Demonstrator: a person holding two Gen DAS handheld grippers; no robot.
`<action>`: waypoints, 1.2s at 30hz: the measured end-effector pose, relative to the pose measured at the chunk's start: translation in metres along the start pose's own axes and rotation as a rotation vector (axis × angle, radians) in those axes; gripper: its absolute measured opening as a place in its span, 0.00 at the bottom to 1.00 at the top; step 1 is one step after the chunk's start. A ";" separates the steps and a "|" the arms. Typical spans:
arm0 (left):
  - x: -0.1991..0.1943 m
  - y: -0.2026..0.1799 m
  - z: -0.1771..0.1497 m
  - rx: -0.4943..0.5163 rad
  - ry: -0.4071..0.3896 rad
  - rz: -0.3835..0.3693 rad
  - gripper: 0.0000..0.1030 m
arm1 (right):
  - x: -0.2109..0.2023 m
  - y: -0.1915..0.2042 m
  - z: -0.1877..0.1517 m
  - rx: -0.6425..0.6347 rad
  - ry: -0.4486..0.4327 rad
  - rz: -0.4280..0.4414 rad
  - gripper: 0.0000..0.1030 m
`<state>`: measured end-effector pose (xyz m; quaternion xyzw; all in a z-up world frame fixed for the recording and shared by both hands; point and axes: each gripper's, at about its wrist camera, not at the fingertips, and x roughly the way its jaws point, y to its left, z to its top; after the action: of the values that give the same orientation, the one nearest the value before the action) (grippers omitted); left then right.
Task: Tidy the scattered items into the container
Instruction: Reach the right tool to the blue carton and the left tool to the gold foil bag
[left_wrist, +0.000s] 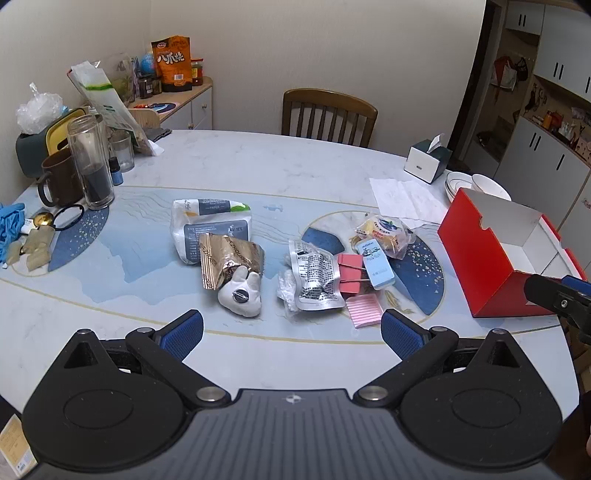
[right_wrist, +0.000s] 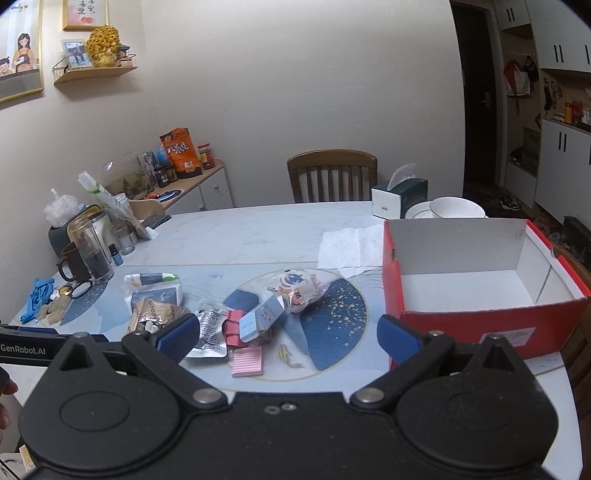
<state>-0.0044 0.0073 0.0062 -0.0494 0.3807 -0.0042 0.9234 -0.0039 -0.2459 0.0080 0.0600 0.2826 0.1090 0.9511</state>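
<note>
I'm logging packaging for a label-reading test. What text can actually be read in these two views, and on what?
"GenRobot.AI": on the left gripper's black body, seen from the right wrist.
"八爪烧": on the orange snack bag on the sideboard.
"PAPER": on the white tissue pack.
Too small or blurred: silver foil pouch, gold wrapper, light blue eraser, red box's label.

The worktop (left_wrist: 295, 166) is patterned in pale marble white with light blue washes, thin gold lines and dark blue patches speckled with gold. The container (right_wrist: 480, 325) is coloured red outside and white inside. Among the scattered items, a ribbed pink pad (left_wrist: 364, 311), a pink binder clip (left_wrist: 351, 273), a pale blue eraser (left_wrist: 378, 264), a silver pouch (left_wrist: 317, 277) printed in black, a gold foil wrapper (left_wrist: 229, 258) and a white plush toy (left_wrist: 242, 293) are seen. Blue pads are carried on the black fingers (left_wrist: 183, 334).
</note>
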 end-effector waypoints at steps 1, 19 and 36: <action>0.001 0.001 0.001 0.000 0.002 0.002 1.00 | 0.001 0.001 0.000 -0.001 0.001 0.002 0.99; 0.058 0.041 0.039 0.107 -0.011 -0.068 1.00 | 0.060 0.042 0.016 0.015 0.054 -0.061 0.99; 0.147 0.085 0.057 0.107 0.087 -0.065 0.99 | 0.142 0.047 0.016 0.071 0.187 -0.151 0.94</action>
<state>0.1376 0.0905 -0.0647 -0.0120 0.4180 -0.0569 0.9066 0.1128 -0.1672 -0.0450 0.0621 0.3774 0.0321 0.9234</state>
